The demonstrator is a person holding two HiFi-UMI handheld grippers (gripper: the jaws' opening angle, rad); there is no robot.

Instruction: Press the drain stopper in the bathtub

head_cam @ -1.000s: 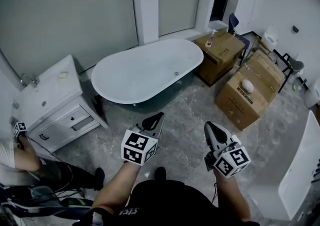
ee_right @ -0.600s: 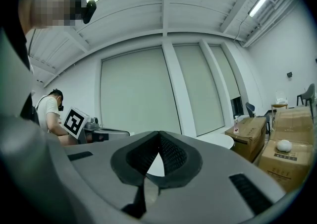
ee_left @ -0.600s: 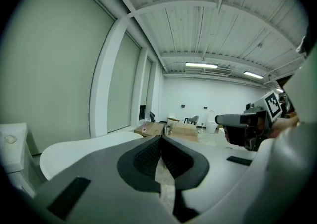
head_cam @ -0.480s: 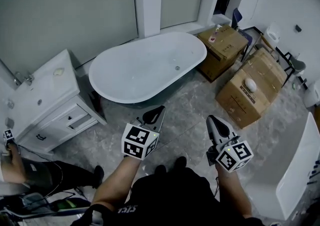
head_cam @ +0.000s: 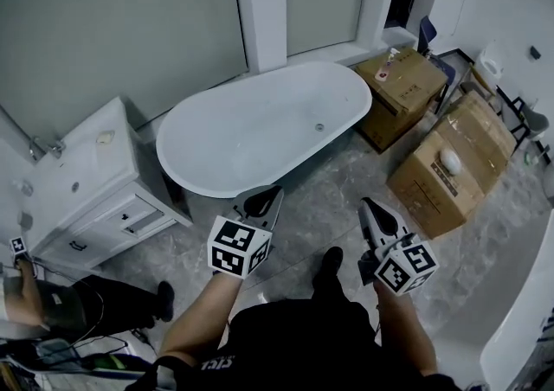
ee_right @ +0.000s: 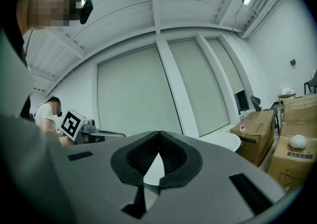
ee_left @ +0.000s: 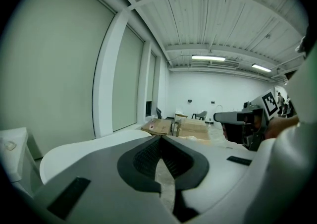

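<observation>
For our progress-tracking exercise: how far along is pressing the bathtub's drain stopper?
Done: nothing visible yet. In hand: the left gripper and right gripper are both shut and empty, held above the floor, short of the bathtub. Left: reach into it and press the drain stopper, which sits untouched on its bottom towards the right end.

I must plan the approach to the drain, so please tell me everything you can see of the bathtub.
The bathtub is a freestanding oval, white and glossy inside, with a darker outer wall. It looks empty. A small round drain stopper sits on its bottom toward the right end. The tub stands on the grey floor near the wall, between a white cabinet and cardboard boxes.
</observation>
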